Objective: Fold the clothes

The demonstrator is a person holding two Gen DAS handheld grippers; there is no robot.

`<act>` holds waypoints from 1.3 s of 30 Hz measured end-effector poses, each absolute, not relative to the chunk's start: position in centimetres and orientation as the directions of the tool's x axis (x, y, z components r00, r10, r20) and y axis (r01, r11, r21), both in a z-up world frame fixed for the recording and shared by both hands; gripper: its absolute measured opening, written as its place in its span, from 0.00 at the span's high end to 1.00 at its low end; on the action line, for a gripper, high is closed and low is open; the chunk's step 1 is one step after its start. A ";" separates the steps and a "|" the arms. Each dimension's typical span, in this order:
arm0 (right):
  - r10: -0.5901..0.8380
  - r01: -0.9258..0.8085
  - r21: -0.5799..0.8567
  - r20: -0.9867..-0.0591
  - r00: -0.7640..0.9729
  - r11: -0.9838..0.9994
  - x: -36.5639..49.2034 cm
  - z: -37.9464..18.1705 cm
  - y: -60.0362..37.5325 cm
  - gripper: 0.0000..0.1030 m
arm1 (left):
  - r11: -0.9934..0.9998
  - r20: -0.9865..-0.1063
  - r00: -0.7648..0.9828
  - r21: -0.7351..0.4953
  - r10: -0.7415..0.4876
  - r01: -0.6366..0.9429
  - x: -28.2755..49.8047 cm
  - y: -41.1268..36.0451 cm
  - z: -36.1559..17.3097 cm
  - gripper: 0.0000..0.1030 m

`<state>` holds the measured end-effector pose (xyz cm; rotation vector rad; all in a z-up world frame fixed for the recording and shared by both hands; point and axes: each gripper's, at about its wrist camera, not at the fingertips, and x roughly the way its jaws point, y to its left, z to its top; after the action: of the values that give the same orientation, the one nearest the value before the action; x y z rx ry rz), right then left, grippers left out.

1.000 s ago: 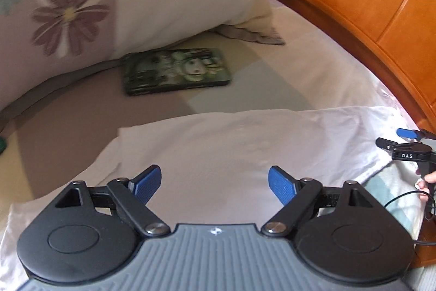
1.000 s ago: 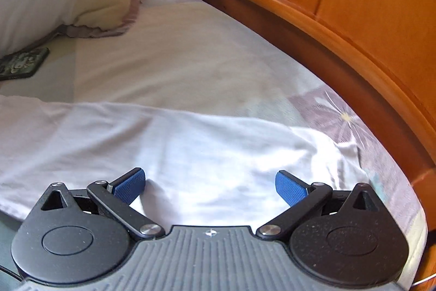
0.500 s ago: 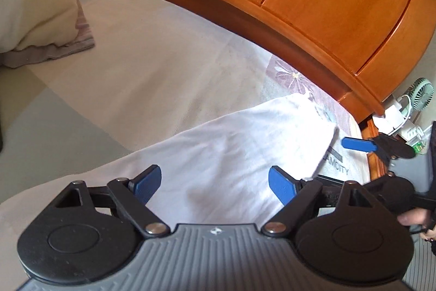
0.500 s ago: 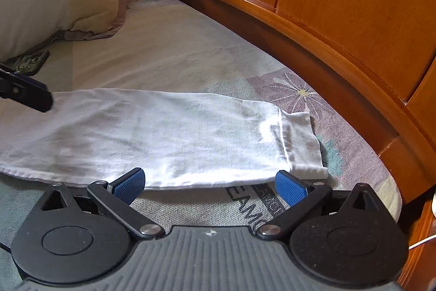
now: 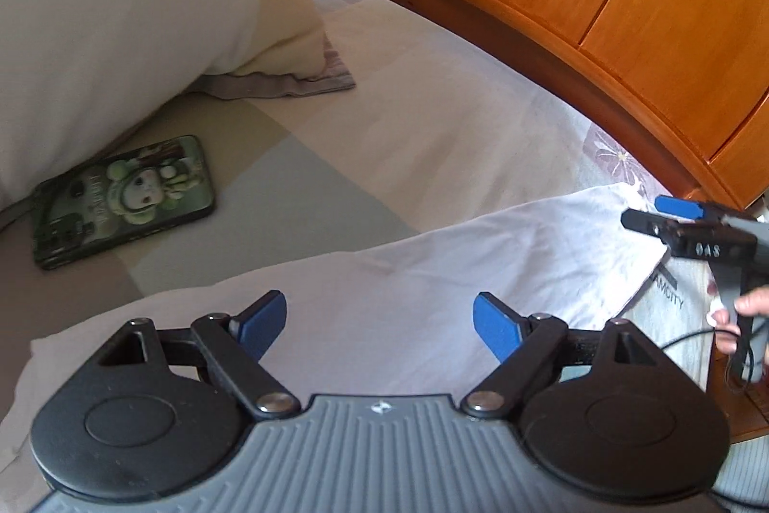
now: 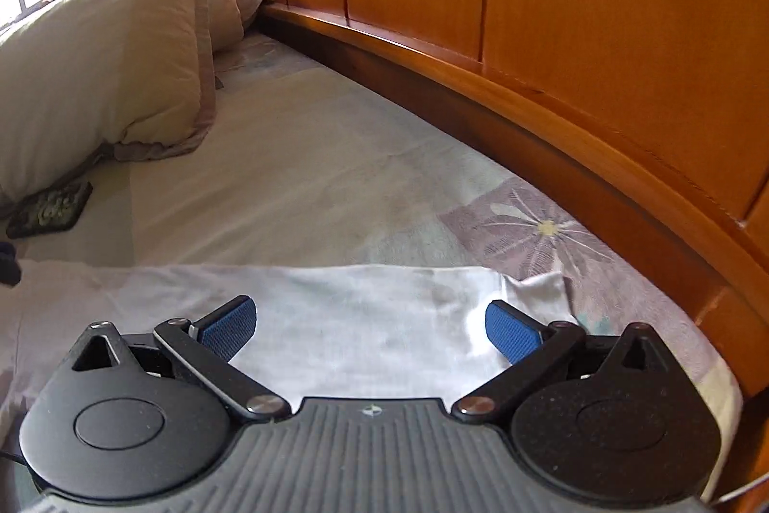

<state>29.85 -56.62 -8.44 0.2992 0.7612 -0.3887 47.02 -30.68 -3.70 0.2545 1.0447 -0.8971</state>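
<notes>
Both my grippers — left gripper, right gripper — gape empty above the white garment; I risk pinching bedsheet too.

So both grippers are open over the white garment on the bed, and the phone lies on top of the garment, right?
Not quite. The phone lies on the bedsheet beside the pillow, apart from the garment; the left wrist view shows it. Both the left gripper and the right gripper are open over the garment.
</notes>
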 end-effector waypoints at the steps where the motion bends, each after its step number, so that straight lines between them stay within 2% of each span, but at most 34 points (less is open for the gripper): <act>1: -0.206 0.447 0.145 -0.736 0.645 0.883 30.8 -9.2 -57.4 0.00 | 0.640 -0.834 0.212 -0.202 -0.509 0.741 46.9 -29.6 -3.3 0.18; 4: -0.233 0.505 0.101 -0.799 0.555 0.857 32.1 -11.2 -59.2 0.00 | 0.671 -0.849 0.264 -0.135 -0.457 0.729 46.6 -25.9 -1.8 0.18; 8: -0.301 0.578 0.030 -0.832 0.467 0.815 32.6 -9.3 -57.9 0.00 | 0.729 -0.865 0.344 -0.035 -0.365 0.684 45.8 -20.9 -0.4 0.17; 12: -0.207 0.418 0.041 -0.822 0.530 0.908 32.7 -8.1 -51.5 0.00 | 0.803 -0.887 0.380 0.016 -0.264 0.596 44.8 -15.5 -0.4 0.17; 15: -0.113 0.261 0.035 -0.839 0.532 0.965 33.9 -9.1 -45.4 0.00 | 0.846 -0.906 0.362 0.006 -0.222 0.533 43.2 -12.4 -1.8 0.17; 18: -0.065 0.178 0.033 -0.855 0.515 0.983 35.0 -10.8 -40.5 0.00 | 0.885 -0.928 0.312 -0.037 -0.202 0.465 41.7 -10.1 -4.5 0.17; 24: -0.063 0.171 0.007 -0.915 0.398 0.985 36.0 -12.2 -37.7 0.00 | 0.958 -0.971 0.170 -0.120 -0.167 0.260 39.9 -4.9 -10.3 0.18; 27: -0.040 0.221 0.042 -0.934 0.354 0.974 35.1 -10.7 -37.7 0.00 | 0.961 -0.962 0.200 -0.135 -0.185 0.241 39.2 -2.2 -9.5 0.18; 31: -0.004 0.134 0.057 -0.909 0.416 0.989 34.2 -8.2 -33.9 0.00 | 0.964 -0.946 0.269 -0.118 -0.182 0.237 39.2 -0.3 -8.1 0.18; 35: 0.178 -0.044 0.178 -0.866 0.467 0.983 36.7 -7.4 -27.8 0.00 | 0.961 -0.935 0.291 -0.135 -0.205 0.242 40.2 -0.3 -8.6 0.18; 39: 0.309 -0.228 0.227 -0.839 0.447 0.947 39.0 -8.2 -21.8 0.00 | 0.960 -0.934 0.261 -0.191 -0.242 0.203 41.1 0.3 -10.3 0.18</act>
<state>39.02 -21.76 -8.20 0.0850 1.0562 0.3324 41.15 0.26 -10.34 -0.0348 1.2713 -0.3014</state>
